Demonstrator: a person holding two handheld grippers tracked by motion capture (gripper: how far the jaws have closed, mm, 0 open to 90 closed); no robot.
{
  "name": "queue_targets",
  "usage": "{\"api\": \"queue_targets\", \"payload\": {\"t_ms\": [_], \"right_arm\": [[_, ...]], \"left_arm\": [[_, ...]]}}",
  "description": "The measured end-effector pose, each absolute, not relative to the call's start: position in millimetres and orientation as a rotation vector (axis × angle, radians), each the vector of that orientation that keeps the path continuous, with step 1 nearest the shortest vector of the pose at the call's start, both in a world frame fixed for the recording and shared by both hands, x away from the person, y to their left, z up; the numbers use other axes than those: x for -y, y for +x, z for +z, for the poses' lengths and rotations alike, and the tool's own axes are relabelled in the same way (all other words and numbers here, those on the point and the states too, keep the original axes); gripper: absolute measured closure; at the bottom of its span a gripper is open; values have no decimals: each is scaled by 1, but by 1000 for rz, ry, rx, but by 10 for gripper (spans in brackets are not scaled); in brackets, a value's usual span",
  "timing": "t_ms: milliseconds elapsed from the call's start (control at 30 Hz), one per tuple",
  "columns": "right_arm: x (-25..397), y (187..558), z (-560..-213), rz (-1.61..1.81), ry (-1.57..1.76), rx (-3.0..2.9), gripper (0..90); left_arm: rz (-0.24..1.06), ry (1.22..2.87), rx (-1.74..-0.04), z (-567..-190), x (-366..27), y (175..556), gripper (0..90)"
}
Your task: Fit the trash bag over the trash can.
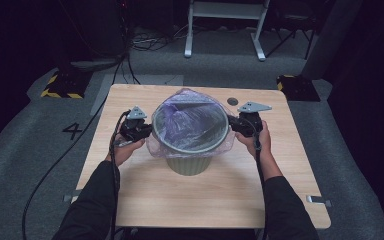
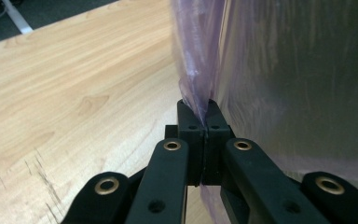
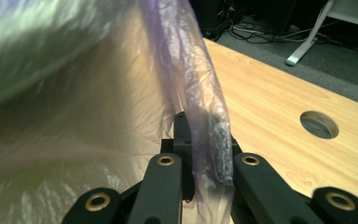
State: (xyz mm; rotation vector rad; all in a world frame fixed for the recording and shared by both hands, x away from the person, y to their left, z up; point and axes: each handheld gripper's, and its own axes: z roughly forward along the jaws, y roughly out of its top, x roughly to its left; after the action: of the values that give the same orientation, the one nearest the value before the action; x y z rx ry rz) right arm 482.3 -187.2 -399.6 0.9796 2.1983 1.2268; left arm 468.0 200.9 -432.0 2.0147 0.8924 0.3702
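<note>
My left tool (image 1: 145,129) and right tool (image 1: 233,125) each pinch the purple bag (image 1: 190,122) at opposite sides (keeping it taut) to fit it over the green bin (image 1: 190,161) mid-desk (image 1: 145,200).

Bin liner (image 1: 192,122): translucent pale purple. Bin (image 1: 189,164): muted olive green, ribbed. Table (image 1: 145,197): light wood grain, with a dark round hole (image 1: 232,101) near its far right corner. Both grippers, left gripper (image 1: 147,130) and right gripper (image 1: 231,125): black, brass-coloured rivets, grey top plates. Sleeves (image 1: 92,202): black. Floor (image 1: 20,150): grey carpet.
</note>
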Motion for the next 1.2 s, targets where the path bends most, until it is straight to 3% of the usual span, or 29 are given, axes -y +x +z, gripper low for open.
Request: {"api": "queue_targets", "payload": {"t_ms": [100,167,233,367,500,700,867,1067,1200], "right_arm": [[189,480,-402,1234,980,-2206,840],[191,477,-403,1227,980,-2206,795],[194,474,-403,1218,986,-2179,686],[207,465,-397,1249,965,-2116,566],[219,452,-385,1281,902,-2082,460],[232,434,-373,1328,788,-2086,347],[233,430,-370,1345,778,-2108,299],[225,426,-365,1264,768,-2090,282],[212,421,-364,1001,736,-2095,285]], "left_arm": [[374,2035,-882,-435,-204,464,880],[403,2036,-867,-434,-209,459,820],[443,2022,-873,-433,-213,453,721],[503,1955,-861,-423,-227,436,531],[513,1899,-803,-411,-242,416,414],[478,1865,-717,-404,-256,390,322],[464,1904,-603,-403,-237,375,221],[449,1943,-496,-395,-207,370,222],[478,1994,-502,-398,-195,372,360]]}}
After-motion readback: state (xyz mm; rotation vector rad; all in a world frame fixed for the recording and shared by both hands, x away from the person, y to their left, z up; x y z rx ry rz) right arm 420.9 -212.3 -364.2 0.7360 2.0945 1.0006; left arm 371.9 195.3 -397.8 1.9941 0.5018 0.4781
